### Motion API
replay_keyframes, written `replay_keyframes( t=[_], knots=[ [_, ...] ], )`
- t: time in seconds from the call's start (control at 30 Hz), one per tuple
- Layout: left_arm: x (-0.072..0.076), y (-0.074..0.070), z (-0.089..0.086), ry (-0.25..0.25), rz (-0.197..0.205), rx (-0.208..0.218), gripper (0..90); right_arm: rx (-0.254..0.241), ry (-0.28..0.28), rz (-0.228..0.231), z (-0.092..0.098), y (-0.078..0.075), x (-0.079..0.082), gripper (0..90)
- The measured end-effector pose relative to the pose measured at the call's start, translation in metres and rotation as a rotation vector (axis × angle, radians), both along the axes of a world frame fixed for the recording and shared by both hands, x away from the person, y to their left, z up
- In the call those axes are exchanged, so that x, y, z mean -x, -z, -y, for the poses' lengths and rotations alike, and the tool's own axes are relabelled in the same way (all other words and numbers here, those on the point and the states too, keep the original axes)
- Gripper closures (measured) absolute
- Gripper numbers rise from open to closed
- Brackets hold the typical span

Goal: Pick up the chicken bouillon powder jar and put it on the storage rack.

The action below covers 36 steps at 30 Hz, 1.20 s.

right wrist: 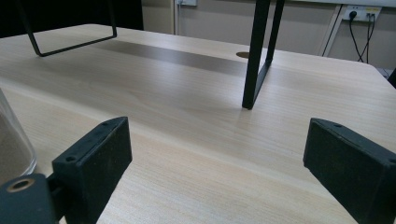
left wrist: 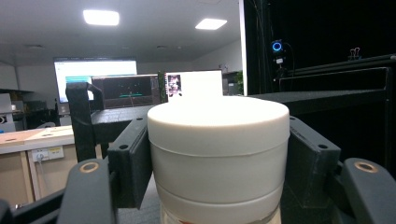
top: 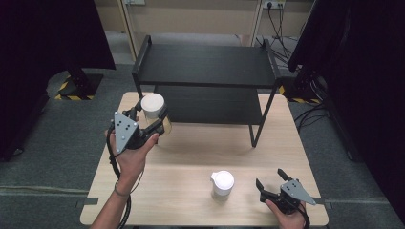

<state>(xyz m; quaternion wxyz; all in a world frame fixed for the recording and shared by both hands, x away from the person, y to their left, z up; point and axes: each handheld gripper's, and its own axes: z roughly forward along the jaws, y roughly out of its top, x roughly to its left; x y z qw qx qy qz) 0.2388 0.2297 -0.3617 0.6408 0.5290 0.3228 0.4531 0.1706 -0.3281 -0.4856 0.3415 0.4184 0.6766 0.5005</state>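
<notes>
White-lidded jar (top: 153,107) clenched in the left gripper (top: 152,116) fingers, lifted off the tabletop (top: 191,157) beside the black shelf rack (top: 205,64), probably bound there; second jar (top: 222,184) waiting by the released right gripper (top: 271,183).

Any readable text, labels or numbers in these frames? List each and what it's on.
None readable.
Wall screen: content too blurred to read.
Monitors: blurred.
Held jar: white lid blank; any label is hidden.
Second jar: nothing legible.
Socket plate: no legible markings.
</notes>
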Motion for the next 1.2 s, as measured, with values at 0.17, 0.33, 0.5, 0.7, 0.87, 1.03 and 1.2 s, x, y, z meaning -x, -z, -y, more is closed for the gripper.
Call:
replay_keyframes(
  t=[0.17,0.33,0.5,0.7,0.87,1.03,1.2],
  knots=[
    [-0.002,-0.003,0.001,-0.008,0.007,0.005,33.7,0.000,-0.001,0.000,0.000,0.000,0.000,8.1],
    [-0.003,-0.009,0.001,-0.014,0.016,0.007,33.7,0.000,0.000,0.000,0.000,0.000,0.000,8.1],
    [-0.004,-0.015,0.000,-0.021,0.020,0.013,33.7,0.000,-0.001,0.000,0.000,0.000,0.000,8.1],
    [-0.005,-0.023,0.002,-0.027,0.027,0.010,33.7,-0.001,0.001,-0.001,0.000,0.000,0.000,8.0],
    [-0.007,-0.031,0.005,-0.030,0.028,0.012,33.7,-0.002,0.002,-0.002,0.000,0.000,0.000,8.0],
    [-0.009,-0.038,0.006,-0.031,0.027,0.018,33.7,0.000,0.002,0.000,0.000,0.000,0.000,7.9],
    [-0.011,-0.045,0.008,-0.037,0.031,0.019,33.7,0.000,0.003,-0.001,0.000,0.000,0.000,7.8]
  ],
)
